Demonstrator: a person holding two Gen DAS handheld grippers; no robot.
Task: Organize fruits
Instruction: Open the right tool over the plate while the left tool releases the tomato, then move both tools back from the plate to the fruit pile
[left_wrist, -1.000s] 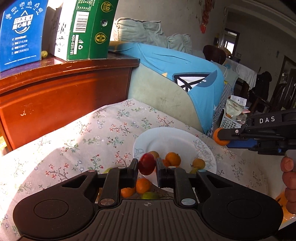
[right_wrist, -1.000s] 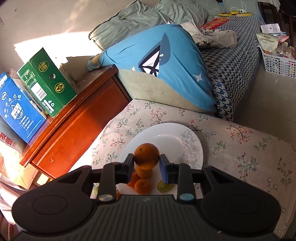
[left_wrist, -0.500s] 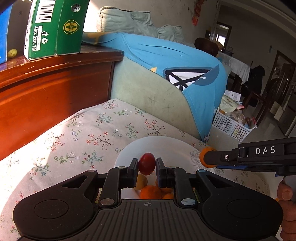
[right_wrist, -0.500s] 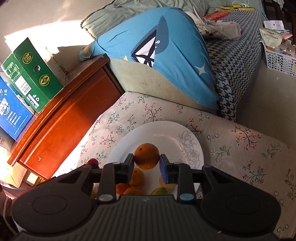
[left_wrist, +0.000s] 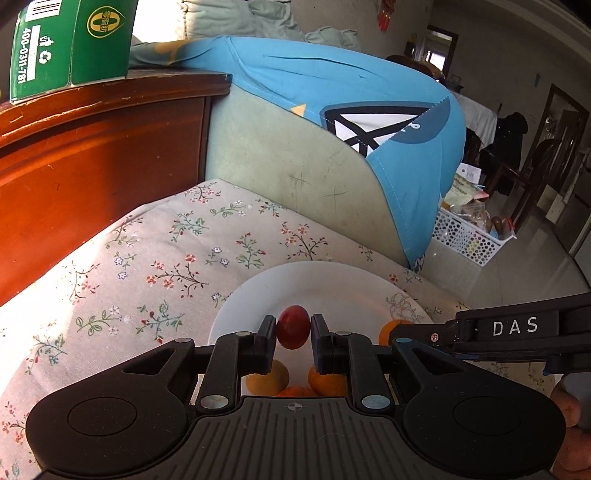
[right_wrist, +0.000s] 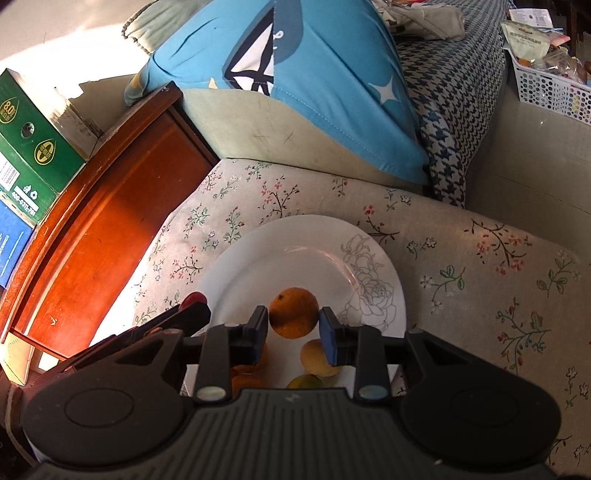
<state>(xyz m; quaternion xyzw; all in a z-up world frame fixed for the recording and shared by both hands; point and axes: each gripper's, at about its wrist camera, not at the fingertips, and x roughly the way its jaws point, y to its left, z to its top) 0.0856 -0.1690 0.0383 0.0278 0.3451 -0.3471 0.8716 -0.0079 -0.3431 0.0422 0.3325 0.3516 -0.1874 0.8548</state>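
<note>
White porcelain, the plate (right_wrist: 236, 280) lies directly under both claws: the left gripper (left_wrist: 293, 328) pinches a small red fruit (left_wrist: 293, 326) and the right gripper (right_wrist: 293, 325) an orange (right_wrist: 293, 312), each hanging above the fruit already heaped there.
</note>
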